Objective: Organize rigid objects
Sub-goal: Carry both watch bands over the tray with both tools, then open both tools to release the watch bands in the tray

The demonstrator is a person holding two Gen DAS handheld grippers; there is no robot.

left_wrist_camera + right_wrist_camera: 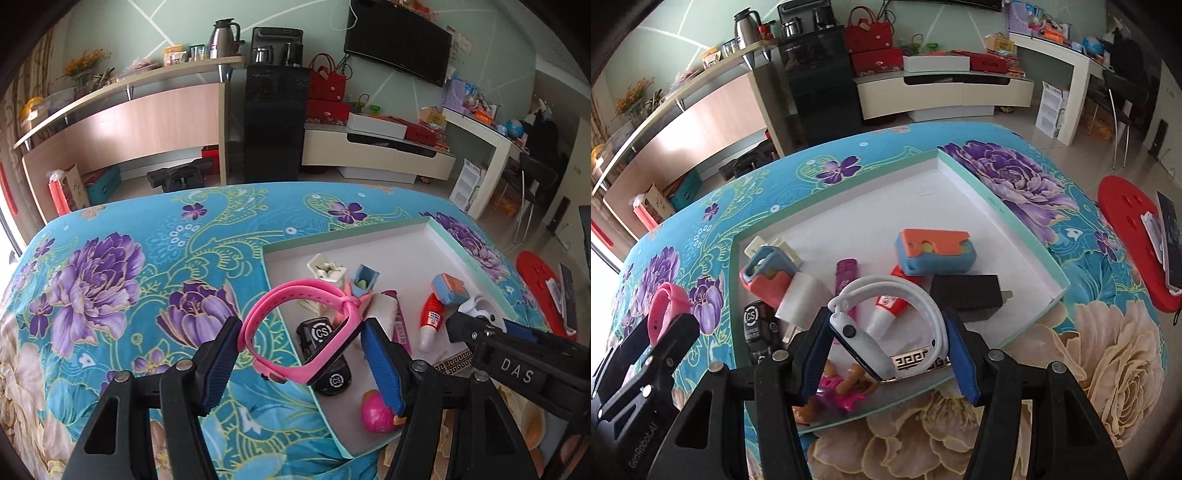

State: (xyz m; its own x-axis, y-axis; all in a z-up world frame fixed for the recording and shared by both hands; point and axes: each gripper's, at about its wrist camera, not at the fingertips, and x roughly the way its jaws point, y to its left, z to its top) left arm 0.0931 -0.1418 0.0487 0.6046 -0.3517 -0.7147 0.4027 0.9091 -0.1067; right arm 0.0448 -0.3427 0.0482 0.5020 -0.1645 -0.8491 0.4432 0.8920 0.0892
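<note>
The pink watch point(306, 325) sits clamped between the blue pads of the left gripper point(301, 365), strap looped upward, held in the air over the near-left edge of the white tray point(476, 266). Over on the other side, the right gripper point(886, 354) is pinched onto a white watch point(886, 325), hanging above the tray's front part. Loose in the tray: an orange-and-blue box point(934, 251), a black charger point(967, 295), a red-and-white tube point(886, 310), a black toy car point(325, 350) and a small doll point(842, 387). The tray rests on a floral blue tablecloth point(129, 258).
</note>
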